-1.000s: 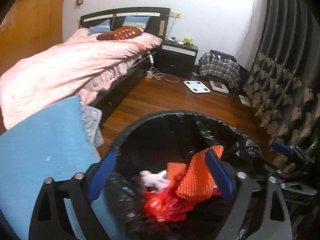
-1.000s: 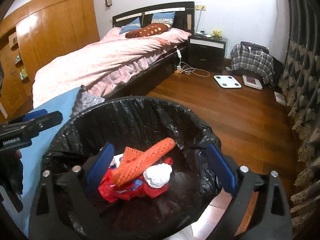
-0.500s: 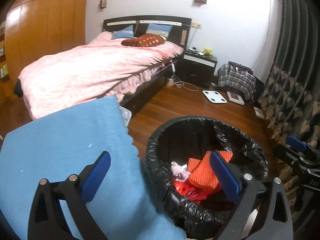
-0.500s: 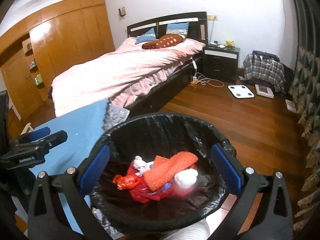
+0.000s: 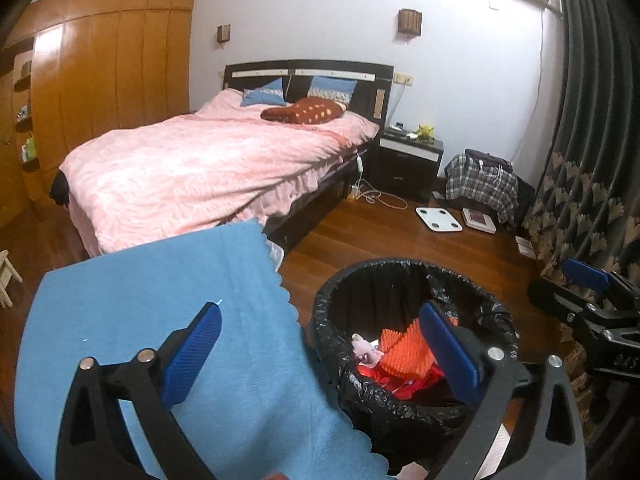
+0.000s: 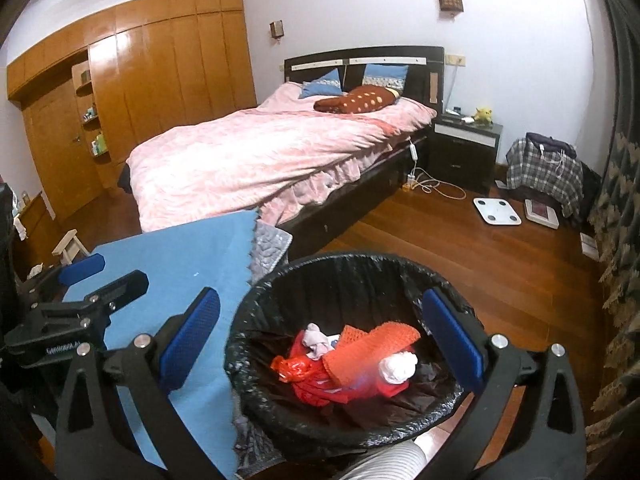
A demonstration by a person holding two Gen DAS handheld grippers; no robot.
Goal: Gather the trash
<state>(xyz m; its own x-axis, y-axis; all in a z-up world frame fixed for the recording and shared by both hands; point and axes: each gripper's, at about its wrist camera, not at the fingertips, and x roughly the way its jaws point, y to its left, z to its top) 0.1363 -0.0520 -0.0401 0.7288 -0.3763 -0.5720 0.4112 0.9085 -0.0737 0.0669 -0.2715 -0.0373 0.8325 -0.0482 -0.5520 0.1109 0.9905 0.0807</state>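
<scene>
While both pairs of jaws stand spread wide with nothing between them, the left gripper (image 5: pixel 320 344) hangs above the edge where a blue cloth (image 5: pixel 168 320) meets the trash bin (image 5: pixel 400 276): its left finger lies over the cloth, its right finger over the bin's mouth. The right gripper (image 6: pixel 320 328) hovers over the same bin (image 6: pixel 360 268), whose black liner (image 6: pixel 248 360) fills most of the gap between its fingers. Inside the bin, below and between the right gripper's jaws, lies the trash: an orange mesh piece (image 6: pixel 372 344), a red plastic bag (image 6: pixel 296 366), a white crumpled wad (image 6: pixel 398 366) and a small pale scrap (image 6: pixel 316 338). Beyond both grippers' fingertips stands a bed with a pink cover (image 6: pixel 272 152).
</scene>
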